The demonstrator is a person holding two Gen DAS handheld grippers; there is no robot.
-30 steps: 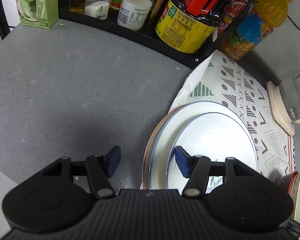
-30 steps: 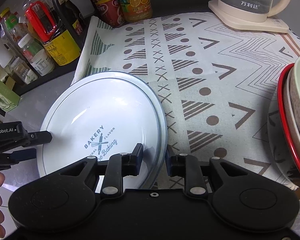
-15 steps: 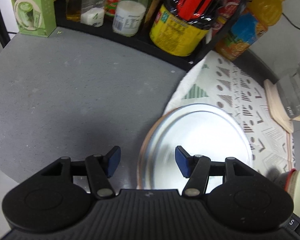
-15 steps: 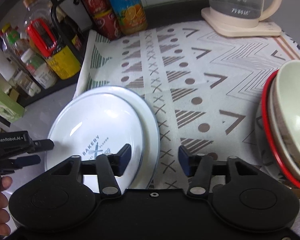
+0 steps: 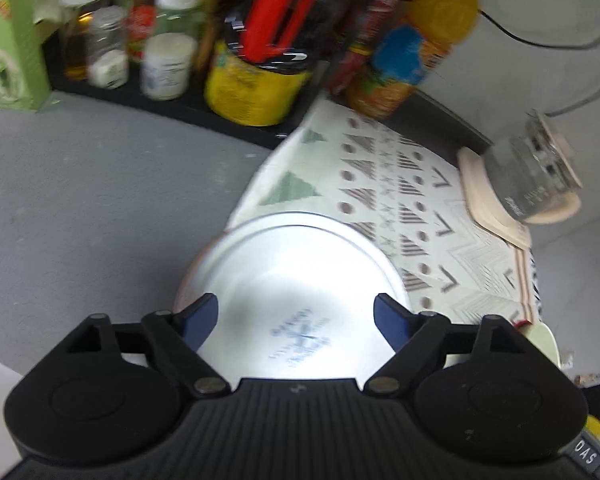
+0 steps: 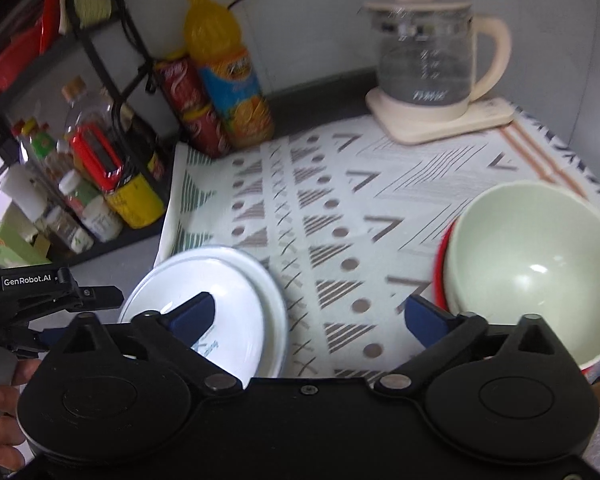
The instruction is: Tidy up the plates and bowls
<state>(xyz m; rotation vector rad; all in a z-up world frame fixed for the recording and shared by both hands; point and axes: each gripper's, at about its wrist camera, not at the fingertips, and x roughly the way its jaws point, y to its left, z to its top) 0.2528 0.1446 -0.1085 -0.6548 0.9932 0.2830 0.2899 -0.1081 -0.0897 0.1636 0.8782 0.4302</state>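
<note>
A stack of white plates [image 5: 300,280] lies at the left edge of the patterned cloth; the top one carries a blue bakery print. It also shows in the right wrist view [image 6: 228,288]. My left gripper [image 5: 296,314] is open, above the near side of the stack, holding nothing. My right gripper [image 6: 308,316] is wide open and empty, raised above the cloth between the plates and a pale green bowl [image 6: 536,268] nested in a red-rimmed bowl [image 6: 440,276]. The left gripper [image 6: 80,300] shows at the left of the right wrist view.
A patterned cloth [image 6: 340,200] covers the right part of the grey counter [image 5: 80,200]. A black rack of bottles and jars [image 5: 220,60] lines the back left. An orange juice bottle [image 6: 228,76] and a glass kettle [image 6: 428,60] stand at the back.
My right gripper let go of the top plate, opened wide and pulled back and up. My left gripper opened wider and shifted right over the plates. The top plate now lies on the stack.
</note>
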